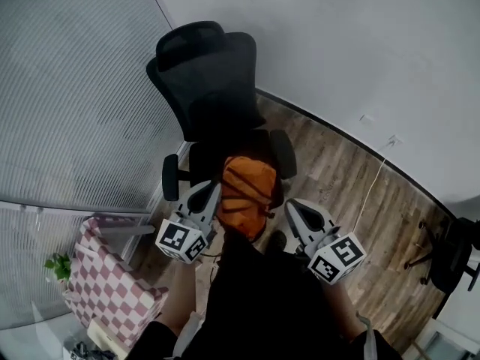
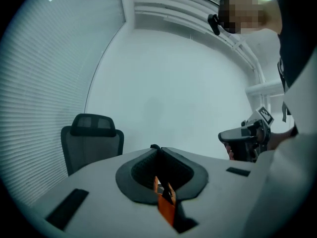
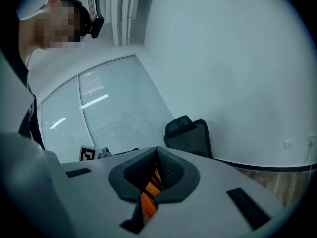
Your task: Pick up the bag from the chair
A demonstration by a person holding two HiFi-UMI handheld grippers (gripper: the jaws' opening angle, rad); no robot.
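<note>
Holding: the left gripper (image 1: 214, 193) and the right gripper (image 1: 294, 210) flank an orange bag (image 1: 244, 193), one at each side, seen from the head view.
Bag: it sits over the front edge of the seat of the black office chair (image 1: 210, 81), between the armrests. No view shows whether it rests on the seat or hangs clear of it.
Left gripper: its jaws are pressed together on a strip of orange strap (image 2: 166, 205), which runs down from between the pads in its own view.
Right gripper: its jaws are likewise clamped on orange strap (image 3: 148, 195), with a dark band across the webbing.
Chair: its high mesh back stands toward the blinds (image 1: 75, 88) and the white wall. The headrest shows behind the jaws in both gripper views (image 2: 91, 140) (image 3: 190, 135).
Across the gap: the right gripper (image 2: 245, 140) appears at the right of the left gripper view, marker cube on top.
Floor: wood planks (image 1: 352, 186), with a thin white cable (image 1: 371, 190) trailing from the wall.
Surroundings: a pink-and-white checked box (image 1: 112, 276) stands near the left gripper, with a small green plant (image 1: 56, 265) beside it. A second dark chair (image 1: 450, 253) is at the right edge.
</note>
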